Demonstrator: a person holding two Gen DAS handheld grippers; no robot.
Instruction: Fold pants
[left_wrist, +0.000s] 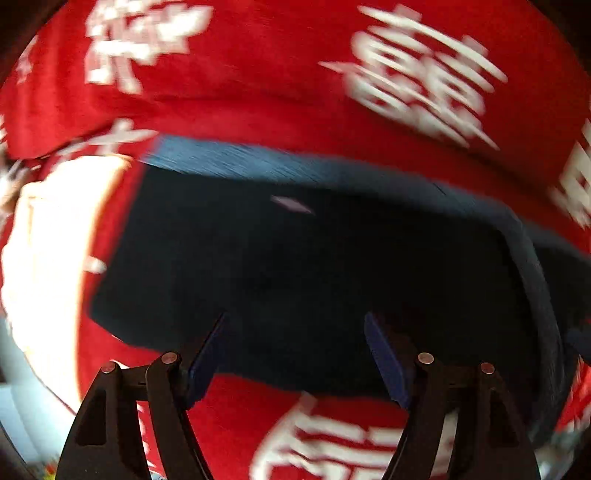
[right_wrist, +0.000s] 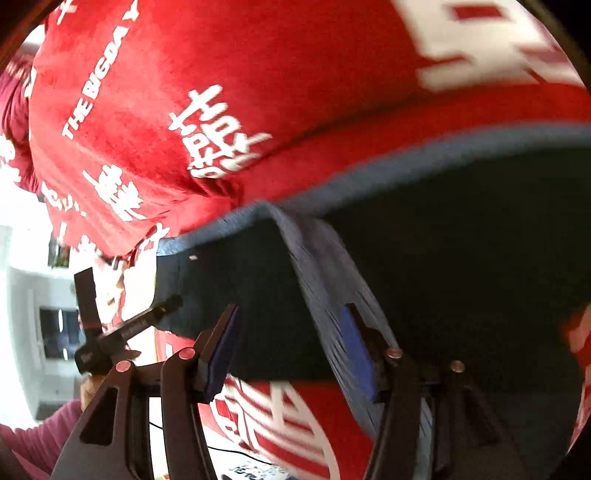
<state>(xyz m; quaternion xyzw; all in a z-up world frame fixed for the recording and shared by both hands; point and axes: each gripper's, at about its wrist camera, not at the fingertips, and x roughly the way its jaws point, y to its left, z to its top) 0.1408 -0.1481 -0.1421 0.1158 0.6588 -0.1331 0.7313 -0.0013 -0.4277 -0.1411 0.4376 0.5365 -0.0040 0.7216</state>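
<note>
The dark navy pants lie as a folded block on a red cloth with white characters. A lighter blue ribbed waistband runs along the far edge. My left gripper is open just above the pants' near edge, its blue pads apart with nothing between them. In the right wrist view the pants fill the right side. My right gripper is open over a fold, with the ribbed band running next to its right pad. The left gripper shows at the left.
The red cloth covers the whole surface and hangs over its left edge. Beyond that edge is a bright white room. A person's arm in a pink sleeve is at lower left.
</note>
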